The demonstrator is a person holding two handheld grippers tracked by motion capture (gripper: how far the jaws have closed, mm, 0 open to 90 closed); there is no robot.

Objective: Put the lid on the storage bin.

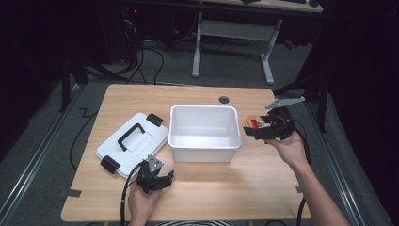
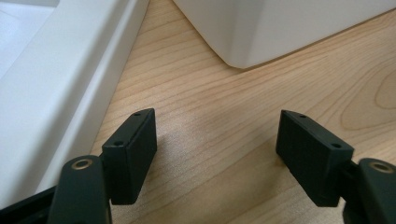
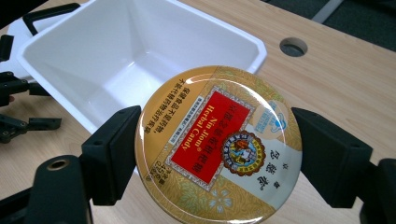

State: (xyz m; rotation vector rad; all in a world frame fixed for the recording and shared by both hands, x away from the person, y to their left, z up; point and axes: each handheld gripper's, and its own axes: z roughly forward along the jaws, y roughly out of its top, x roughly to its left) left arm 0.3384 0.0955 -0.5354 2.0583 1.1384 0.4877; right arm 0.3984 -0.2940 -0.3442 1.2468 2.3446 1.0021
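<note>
High view: one wooden table (image 1: 197, 188) carries one white bin (image 1: 205, 133), open-topped and empty, and one white lid (image 1: 132, 143) lying flat just left of the bin. The lid has one black handle (image 1: 131, 136) and two black latches (image 1: 154, 119). Two grippers are present. The left gripper (image 1: 165, 178) rests low over the table near the front edge, beside the lid's near corner, jaws spread with nothing between them. The right gripper (image 1: 249, 125) is held above the table just beside the bin's right wall, and it carries one round candy tin (image 1: 254, 123), which is off the table surface and outside the bin. One round hole (image 1: 224, 100) sits in the tabletop behind the bin.

Left gripper view: two black jaws stand wide apart over bare wood. The lid's edge (image 2: 60, 88) lies to the left, one bin corner (image 2: 252, 42) ahead. Neither jaw touches either item.

Right gripper view: two black jaws pinch the tin (image 3: 218, 143) at opposite sides of its rim. The tin's gold face, with one red label panel, points at the camera. The bin (image 3: 140, 51) lies beyond it, empty; the left gripper (image 3: 18, 112) shows at the far left edge.
</note>
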